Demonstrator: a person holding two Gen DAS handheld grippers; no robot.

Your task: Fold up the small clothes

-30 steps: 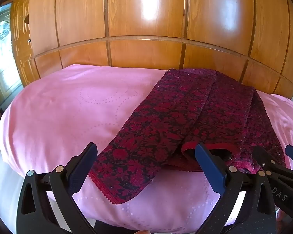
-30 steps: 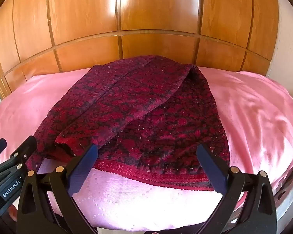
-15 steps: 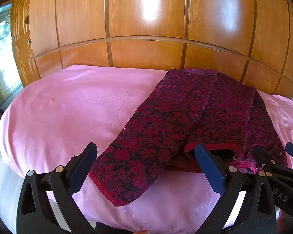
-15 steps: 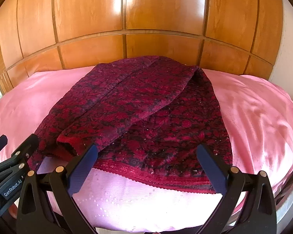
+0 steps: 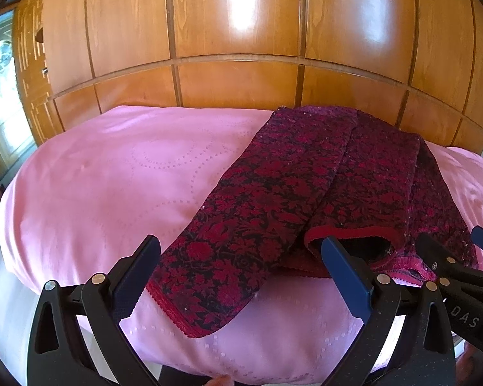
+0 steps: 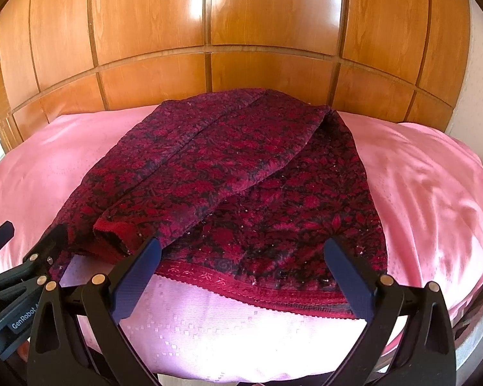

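Wooden panelled wall fills the upper frame; below it a pink bedspread spreads across the middle. The dark red floral garment lies centre-right on it, sleeves folded inward, hem at lower centre. Over the last second both views have drifted only slightly, the cloth unmoved: probably a pause between folds. Left gripper and right gripper hang released, jaws spread, grasping nothing, just short of the near edge. Bare bedspread lies at left and far right.
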